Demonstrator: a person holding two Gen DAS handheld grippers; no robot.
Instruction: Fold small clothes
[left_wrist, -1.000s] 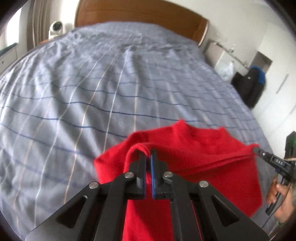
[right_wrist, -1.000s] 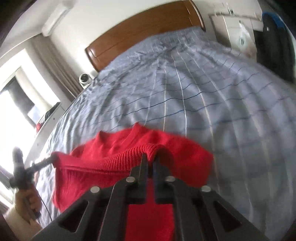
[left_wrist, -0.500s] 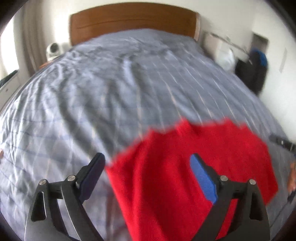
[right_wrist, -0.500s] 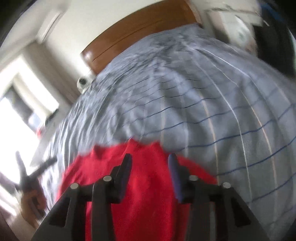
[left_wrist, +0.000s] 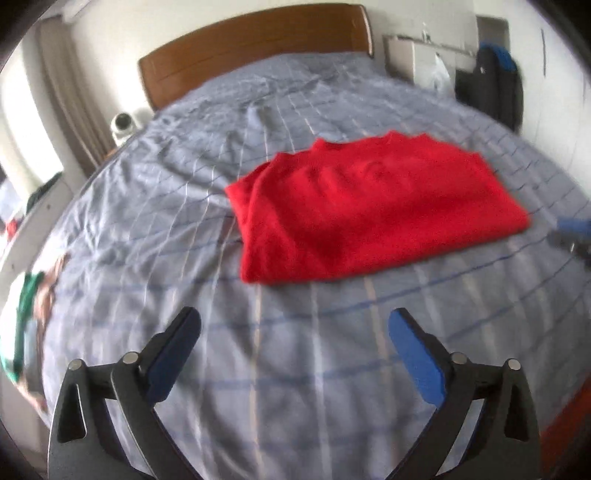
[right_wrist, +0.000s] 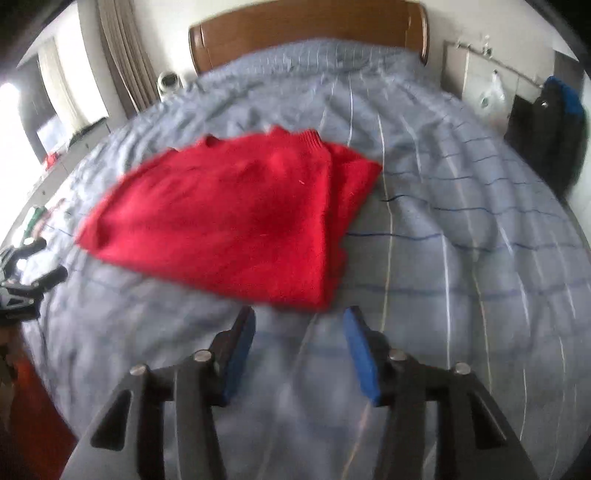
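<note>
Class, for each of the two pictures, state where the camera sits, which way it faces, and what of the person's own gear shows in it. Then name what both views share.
Left wrist: sits on the left gripper, looks along its open fingers across the bed toward the headboard; the red garment lies ahead to the right.
Right wrist: sits on the right gripper, open, facing the headboard; the left gripper shows at the left edge.
Shared: red garment, bed, headboard.

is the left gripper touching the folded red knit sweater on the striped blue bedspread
Apart. The left wrist view shows the open left gripper with bare striped blue bedspread between its fingertips and the folded red knit sweater.
</note>
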